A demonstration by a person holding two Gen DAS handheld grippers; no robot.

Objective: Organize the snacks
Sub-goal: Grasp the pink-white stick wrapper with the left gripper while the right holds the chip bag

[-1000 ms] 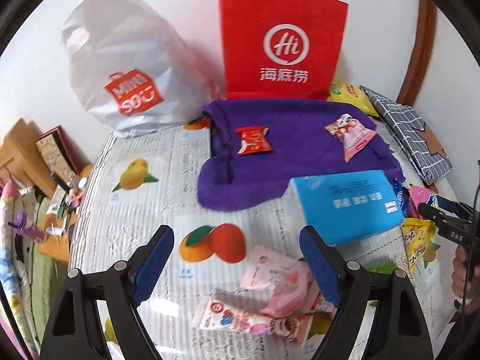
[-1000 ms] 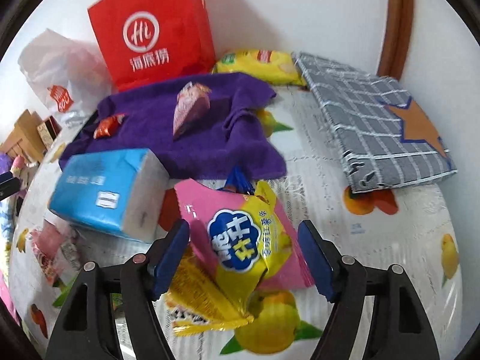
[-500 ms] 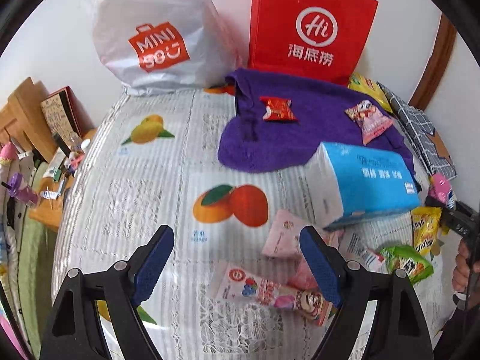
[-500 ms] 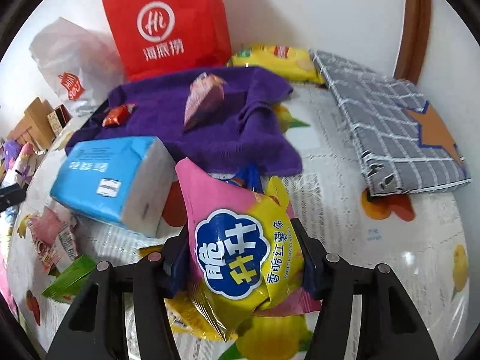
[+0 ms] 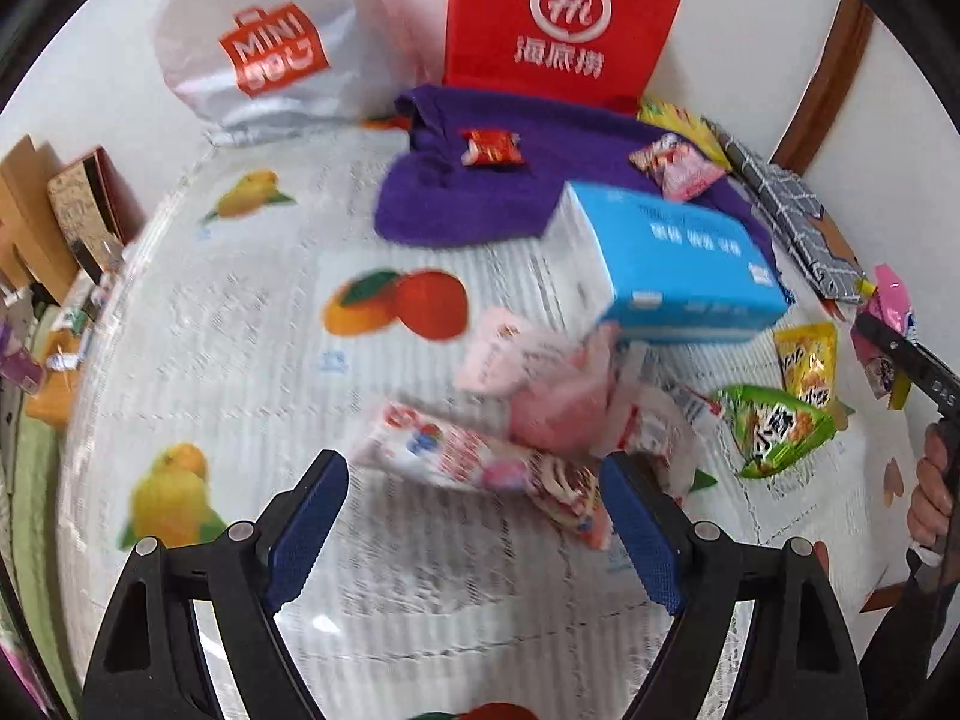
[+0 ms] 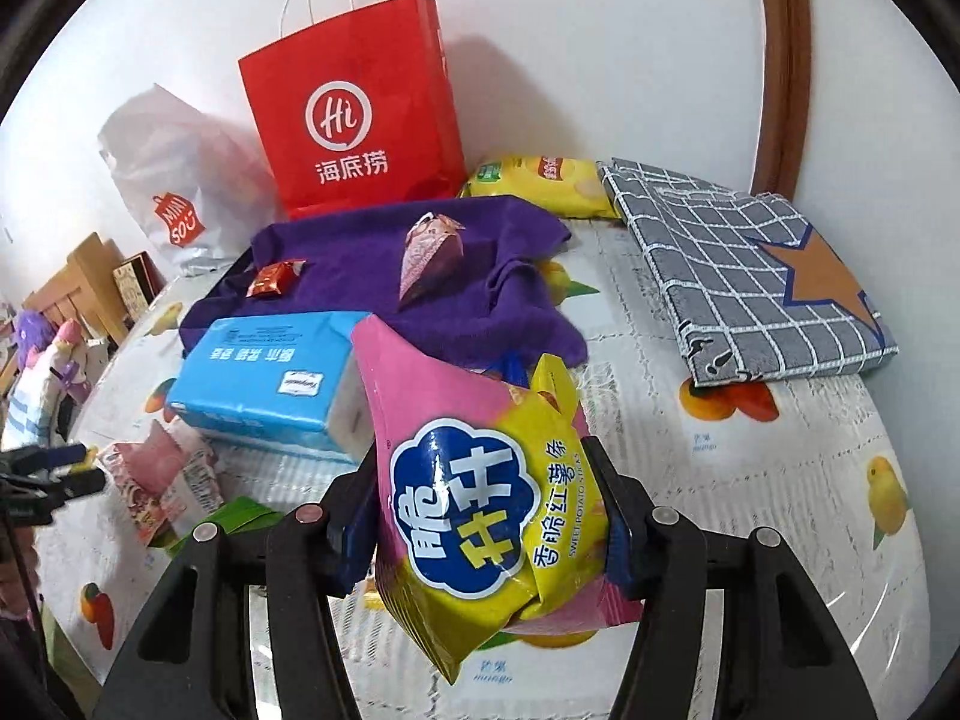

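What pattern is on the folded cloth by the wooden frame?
Grey with a white grid and an orange star; clearest in the right wrist view.

Two carrier bags stand at the wall: one red paper bag with a white round logo and one white plastic bag with a red shopping-bag logo. There is one crumpled purple towel, one blue-wrapped pack of tissues and one folded grey checked cloth with an orange star. On the towel lie two snacks, one small red wrapper and one pink cone-shaped packet; the loose pink packets by the tissue pack are too blurred to count.
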